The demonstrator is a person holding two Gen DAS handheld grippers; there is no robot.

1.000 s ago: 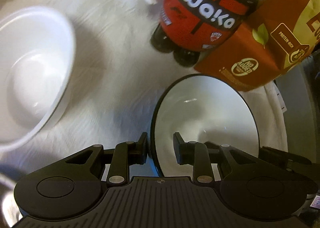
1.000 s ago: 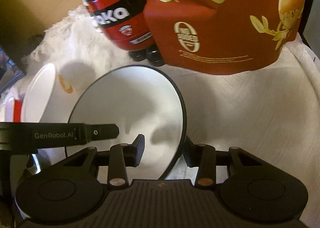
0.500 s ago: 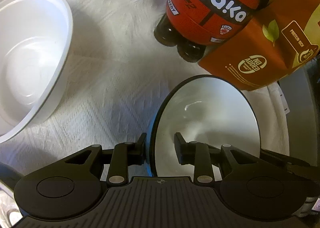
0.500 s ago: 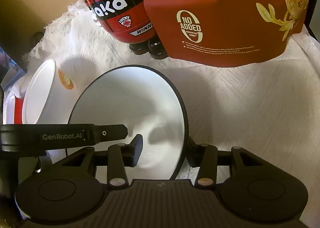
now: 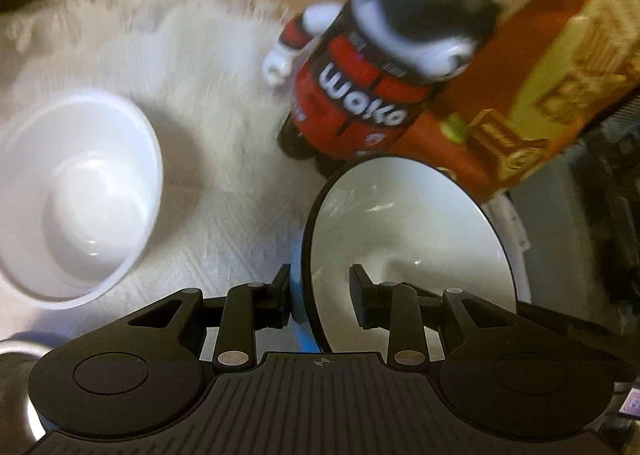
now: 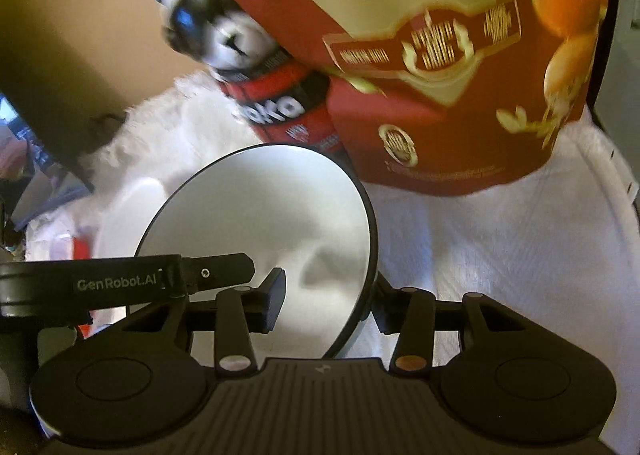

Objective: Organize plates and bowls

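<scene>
In the left wrist view the left gripper [image 5: 320, 291] fills the bottom of the frame, its fingers [image 5: 280, 295] closed across the near rim of a black-rimmed white bowl [image 5: 404, 231], one finger outside the wall and one inside. In the right wrist view the right gripper [image 6: 328, 299] clamps the opposite rim of that bowl [image 6: 256, 223] in the same way, at lower centre. A plain white bowl [image 5: 80, 195] sits apart at the left of the left view, on the white cloth [image 5: 224, 127] covering the counter. Beyond, at upper centre, stands a red and black "waka" figure [image 5: 360, 103], touching an orange-red snack bag [image 5: 560, 67] at the upper right.
</scene>
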